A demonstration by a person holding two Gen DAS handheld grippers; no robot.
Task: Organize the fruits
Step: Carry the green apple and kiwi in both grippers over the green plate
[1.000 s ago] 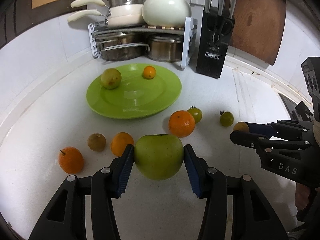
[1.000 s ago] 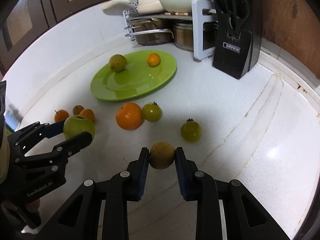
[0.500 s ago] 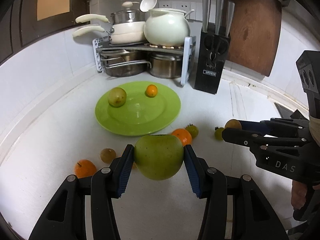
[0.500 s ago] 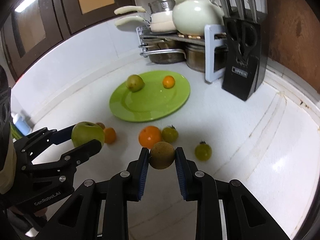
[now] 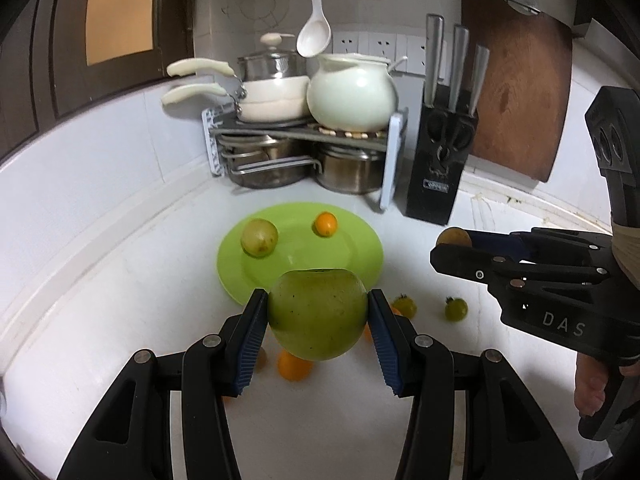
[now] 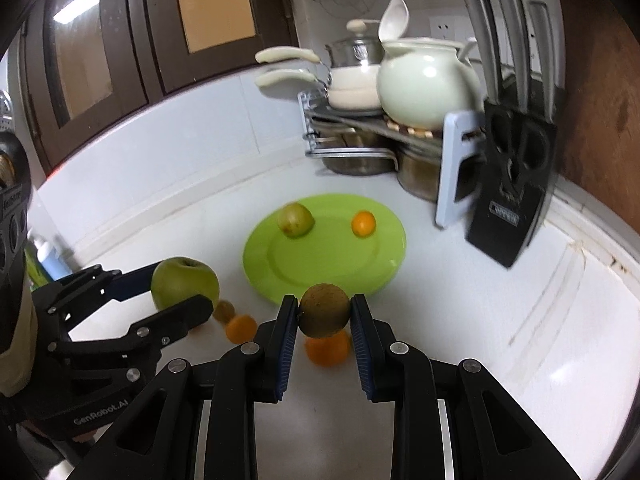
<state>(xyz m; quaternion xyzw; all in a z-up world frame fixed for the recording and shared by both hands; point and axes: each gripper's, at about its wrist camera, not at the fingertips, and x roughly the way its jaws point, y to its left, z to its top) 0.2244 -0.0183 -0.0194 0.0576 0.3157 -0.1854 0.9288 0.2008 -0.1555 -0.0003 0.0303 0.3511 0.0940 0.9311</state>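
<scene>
The left tongs [image 5: 318,316] are gripping a green apple [image 5: 318,314] above the white bench [image 5: 120,280], near the edge of the green plate [image 5: 360,248]. The right tongs [image 6: 324,314] are clamping a small brown fruit [image 6: 324,310] in the air. A pale green fruit [image 5: 259,237] and a small orange [image 5: 325,223] are sitting on the plate.

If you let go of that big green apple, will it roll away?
Probably. The big round green apple is smooth, touched only at its sides by the left gripper's ribbed blue fingers. It looks firm, not squashed. On the flat green plate it might roll.
</scene>
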